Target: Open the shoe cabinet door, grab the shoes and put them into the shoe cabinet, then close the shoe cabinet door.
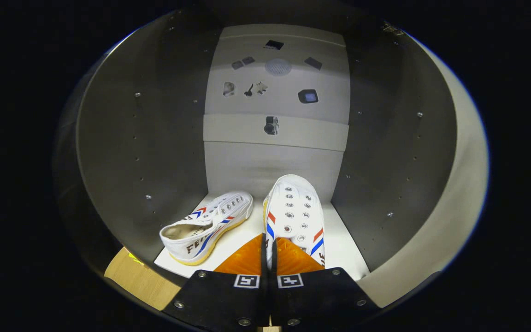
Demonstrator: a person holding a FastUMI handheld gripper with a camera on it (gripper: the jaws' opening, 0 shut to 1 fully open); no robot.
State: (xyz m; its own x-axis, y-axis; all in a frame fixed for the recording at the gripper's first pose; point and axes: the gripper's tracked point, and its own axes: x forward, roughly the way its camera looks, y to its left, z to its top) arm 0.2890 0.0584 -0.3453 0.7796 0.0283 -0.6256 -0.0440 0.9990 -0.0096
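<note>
1. We're looking straight into the open shoe cabinet (122, 138), grey side walls curving round a pale back panel.
2. Its white shelf (344, 249) carries both shoes.
3. The left shoe (208, 226) lies tilted, well inside.
4. The right shoe (295, 214) sits just ahead, its heel edge pinched between the fingers.
5. The gripper (269, 251) is clamped tight on that heel, fingers nearly together.

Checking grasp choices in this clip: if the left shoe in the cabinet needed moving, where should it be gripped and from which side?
Take the left shoe by its heel collar, coming from the cabinet's open front. Its heel opening faces the gripper, which looks shut on the right shoe, and that thin upright rim suits narrow jaws; the toe points to the back wall.
</note>
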